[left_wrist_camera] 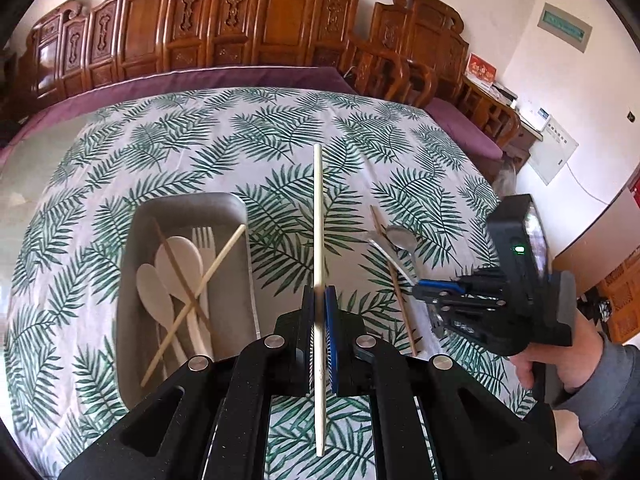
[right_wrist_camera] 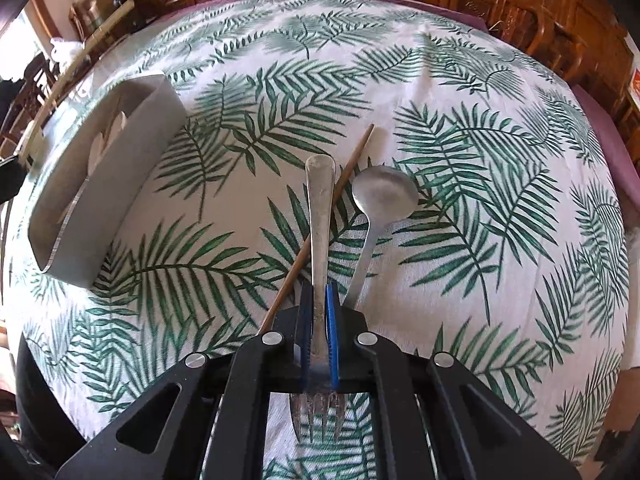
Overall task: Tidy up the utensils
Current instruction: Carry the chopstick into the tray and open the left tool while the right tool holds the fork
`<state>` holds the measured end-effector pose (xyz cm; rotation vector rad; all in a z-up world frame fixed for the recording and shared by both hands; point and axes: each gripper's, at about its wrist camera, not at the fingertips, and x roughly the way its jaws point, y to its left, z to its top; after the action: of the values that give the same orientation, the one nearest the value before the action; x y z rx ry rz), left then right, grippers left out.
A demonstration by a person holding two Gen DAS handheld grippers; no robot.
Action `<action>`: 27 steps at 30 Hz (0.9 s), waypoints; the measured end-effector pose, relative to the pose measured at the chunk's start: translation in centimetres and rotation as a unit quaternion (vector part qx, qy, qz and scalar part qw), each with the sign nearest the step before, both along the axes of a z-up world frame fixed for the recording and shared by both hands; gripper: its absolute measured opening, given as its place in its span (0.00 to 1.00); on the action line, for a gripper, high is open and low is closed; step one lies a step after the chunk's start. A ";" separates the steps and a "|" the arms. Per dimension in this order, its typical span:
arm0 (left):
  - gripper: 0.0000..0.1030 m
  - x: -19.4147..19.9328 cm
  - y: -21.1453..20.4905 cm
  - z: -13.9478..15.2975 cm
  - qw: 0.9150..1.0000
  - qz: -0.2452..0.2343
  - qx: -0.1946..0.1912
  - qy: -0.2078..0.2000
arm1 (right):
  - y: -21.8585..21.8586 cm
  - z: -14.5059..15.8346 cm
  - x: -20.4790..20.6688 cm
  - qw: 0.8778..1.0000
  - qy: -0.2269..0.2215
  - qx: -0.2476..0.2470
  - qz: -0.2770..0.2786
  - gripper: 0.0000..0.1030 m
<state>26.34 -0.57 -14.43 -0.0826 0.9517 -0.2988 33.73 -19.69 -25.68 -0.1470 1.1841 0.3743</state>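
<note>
My left gripper (left_wrist_camera: 320, 300) is shut on a pale chopstick (left_wrist_camera: 318, 216), held above the table just right of the grey tray (left_wrist_camera: 244, 216). The tray holds white spoons (left_wrist_camera: 176, 268), a white fork (left_wrist_camera: 203, 240) and two crossed chopsticks (left_wrist_camera: 218, 258). My right gripper (right_wrist_camera: 319, 300) is shut on a metal fork (right_wrist_camera: 320, 200), handle pointing forward, tines toward the camera. A metal spoon (right_wrist_camera: 382, 196) and a brown chopstick (right_wrist_camera: 352, 164) lie on the cloth beside it. The right gripper also shows in the left wrist view (left_wrist_camera: 424, 292), over the spoon (left_wrist_camera: 400, 236).
The table carries a palm-leaf cloth (right_wrist_camera: 480, 160). Carved wooden chairs (left_wrist_camera: 240, 20) stand along the far side. The tray sits at the left in the right wrist view (right_wrist_camera: 132, 168). A small side table (left_wrist_camera: 496, 96) stands by the wall at right.
</note>
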 end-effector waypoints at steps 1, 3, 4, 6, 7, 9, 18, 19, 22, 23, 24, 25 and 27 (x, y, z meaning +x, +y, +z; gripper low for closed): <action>0.04 -0.1 0.3 0.1 1.000 0.002 0.002 -0.001 | 0.0 0.3 -0.1 1.000 -0.002 0.002 -0.001 0.08; 0.04 -0.2 0.9 0.3 1.000 0.006 0.005 -0.002 | 0.0 1.0 -0.7 1.000 -0.009 0.010 0.000 0.08; 0.04 -0.2 1.2 0.3 1.000 0.008 0.006 -0.003 | 0.0 1.3 -0.9 1.000 -0.011 0.013 0.000 0.08; 0.04 -0.2 1.8 0.4 1.000 0.012 0.009 -0.003 | 0.2 2.0 -1.4 1.000 -0.015 0.020 0.002 0.08; 0.04 -0.1 2.1 0.4 1.000 0.014 0.011 -0.003 | 0.4 2.4 -1.6 1.000 -0.018 0.025 0.003 0.08; 0.04 0.0 2.9 0.3 1.000 0.018 0.015 -0.001 | 0.7 3.0 -1.9 0.999 -0.023 0.031 0.005 0.08; 0.04 1.2 6.0 -0.7 0.999 0.022 0.039 0.021 | 3.4 5.9 -2.9 0.997 -0.044 0.060 0.028 0.08; 0.04 1.4 6.3 -1.0 0.999 0.022 0.042 0.025 | 3.6 6.1 -3.0 0.997 -0.045 0.062 0.031 0.08; 0.04 2.0 7.2 -1.8 0.998 0.024 0.049 0.034 | 4.7 6.7 -3.1 0.996 -0.049 0.069 0.039 0.08; 0.04 2.3 7.5 -2.2 0.998 0.026 0.051 0.038 | 4.9 6.8 -3.1 0.995 -0.049 0.071 0.040 0.08; 0.04 2.4 7.7 -2.5 0.997 0.027 0.053 0.042 | 5.3 7.1 -3.1 0.995 -0.051 0.074 0.043 0.08; 0.04 2.6 7.8 -2.8 0.997 0.027 0.055 0.044 | 5.6 7.2 -3.1 0.995 -0.051 0.076 0.045 0.08; 0.04 2.9 8.1 -3.5 0.997 0.029 0.059 0.051 | 6.0 7.5 -3.1 0.994 -0.053 0.080 0.050 0.08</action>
<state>29.21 7.54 -17.93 -0.0170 1.0654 -0.1857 30.59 -13.67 -18.18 -0.0864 1.0409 0.5412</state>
